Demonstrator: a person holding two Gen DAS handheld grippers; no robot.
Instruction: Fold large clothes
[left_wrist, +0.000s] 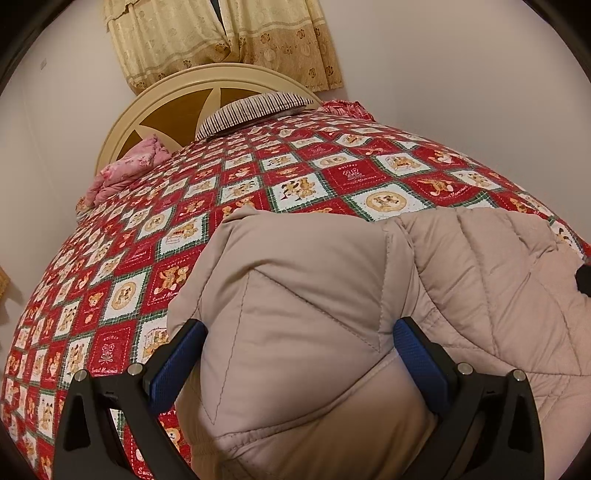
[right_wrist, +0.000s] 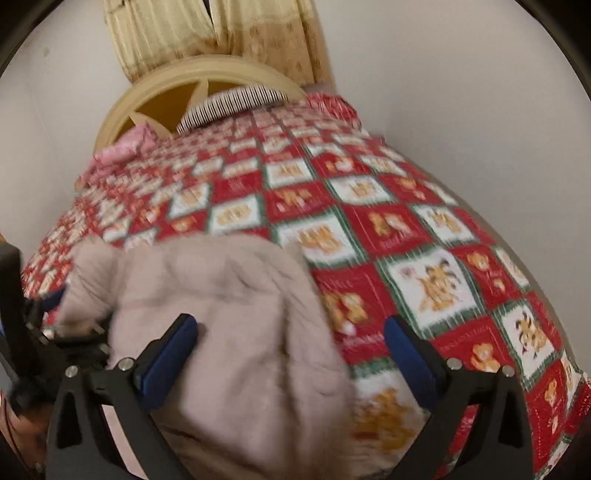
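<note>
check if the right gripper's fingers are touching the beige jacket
Cannot tell: in the blurred right wrist view, the right gripper stands open over the jacket, one finger overlapping it.

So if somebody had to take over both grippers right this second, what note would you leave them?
Left gripper: jaws wide, a puffy fold of the beige quilted jacket bulging between them; a firm grip can't be confirmed.
Right gripper: open, nothing held; the jacket's edge lies under its left finger, the picture is blurred.
Jacket: bunched on the near end of the red teddy-bear bedspread.
Done: it looks partly folded over on itself.
Left: probably square it up, finish the fold, press it flat.
</note>
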